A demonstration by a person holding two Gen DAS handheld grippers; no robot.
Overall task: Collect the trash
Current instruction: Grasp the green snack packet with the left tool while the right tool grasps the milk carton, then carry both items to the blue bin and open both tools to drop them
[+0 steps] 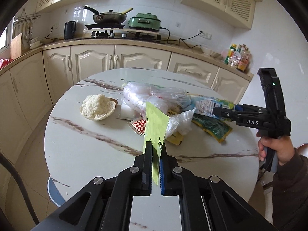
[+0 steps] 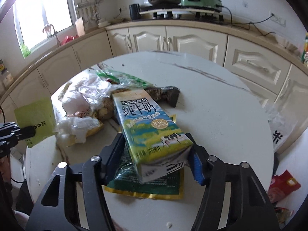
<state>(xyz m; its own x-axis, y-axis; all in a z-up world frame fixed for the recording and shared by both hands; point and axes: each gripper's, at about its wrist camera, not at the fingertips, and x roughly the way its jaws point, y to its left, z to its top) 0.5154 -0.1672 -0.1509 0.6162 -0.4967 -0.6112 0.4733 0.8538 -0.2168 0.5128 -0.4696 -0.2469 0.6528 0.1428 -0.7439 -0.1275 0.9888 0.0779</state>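
Lime-green paper wrapper (image 1: 156,123) pinched in my left gripper (image 1: 156,150); right gripper (image 2: 156,150) clamps blue-green milk carton (image 2: 148,127).

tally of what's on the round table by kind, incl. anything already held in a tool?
Flat wrappers or sachets: 5, with the lime green wrapper in the left tool
Clear plastic bags: 2
Milk carton, between the right tool's fingers: 1
Bread piece: 1
Total: 9, pile partly hidden
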